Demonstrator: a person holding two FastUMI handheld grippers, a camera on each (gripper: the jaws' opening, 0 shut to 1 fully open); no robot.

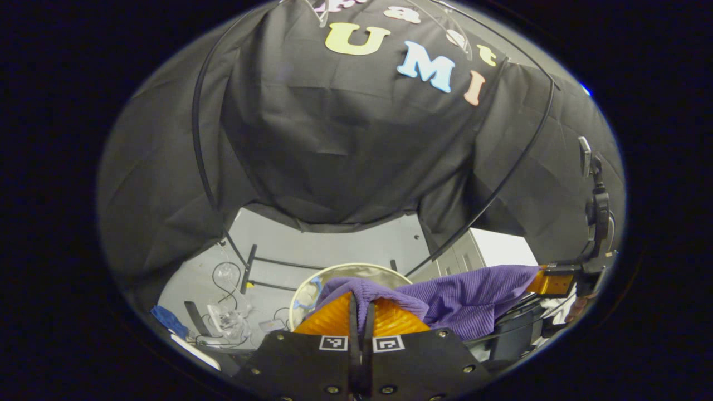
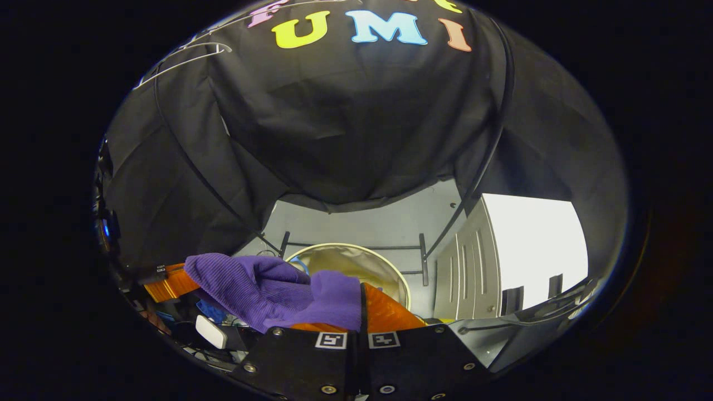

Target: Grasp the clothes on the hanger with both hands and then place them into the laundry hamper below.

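A purple ribbed garment hangs stretched between my two grippers, above the round cream-rimmed laundry hamper. My left gripper is shut on one end of the cloth, which folds over its fingertips. My right gripper holds the other end farther to the right. In the right gripper view, my right gripper is shut on the garment, and the cloth runs left to my left gripper. The hamper stands just beyond and below, its mouth open. A thin bare hanger hangs high up.
The black poles of the rack curve up both sides, and its base bars lie on the grey floor behind the hamper. Cables and clear plastic clutter lie on the floor at the left. A pale cabinet stands at the right.
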